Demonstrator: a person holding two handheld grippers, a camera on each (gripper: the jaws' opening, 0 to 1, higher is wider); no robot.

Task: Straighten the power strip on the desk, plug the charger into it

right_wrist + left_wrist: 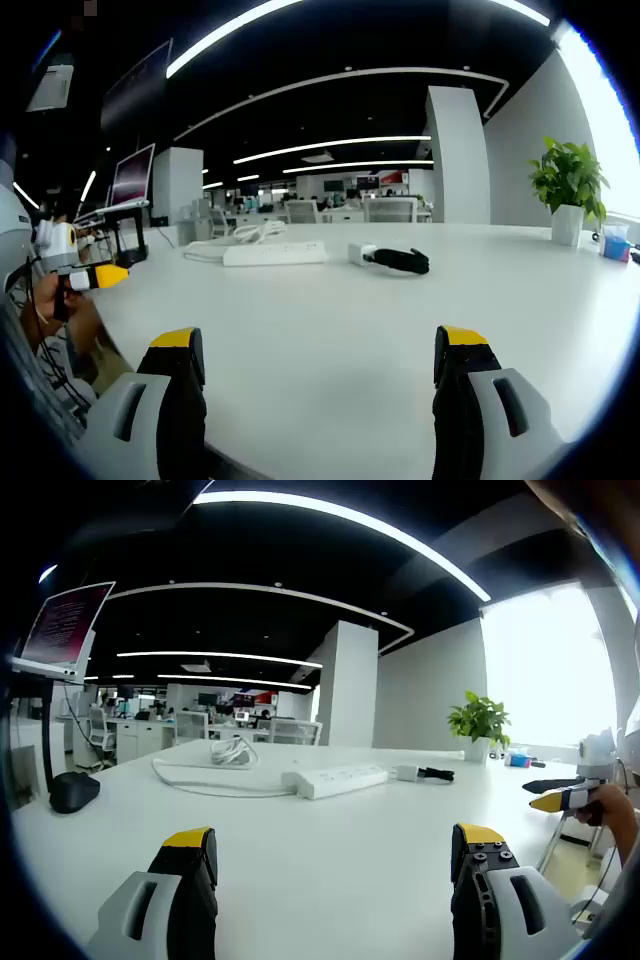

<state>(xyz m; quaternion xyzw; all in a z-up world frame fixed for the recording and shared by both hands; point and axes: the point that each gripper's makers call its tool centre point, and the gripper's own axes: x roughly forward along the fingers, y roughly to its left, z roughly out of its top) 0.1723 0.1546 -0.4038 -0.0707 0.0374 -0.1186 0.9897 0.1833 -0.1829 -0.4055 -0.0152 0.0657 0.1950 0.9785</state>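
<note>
The white power strip (336,779) is seen lying flat on the white desk (330,870), and the white charger (407,773) with its bundled black cable (400,260) is placed just beside one end of the strip. The strip's white cord (215,755) is coiled behind it. The left gripper (335,865) and right gripper (320,375) are held near the strip, jaws spread wide, nothing grasped.

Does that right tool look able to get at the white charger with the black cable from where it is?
Probably yes: bare white desk lies between the open right tool and the white charger.
</note>
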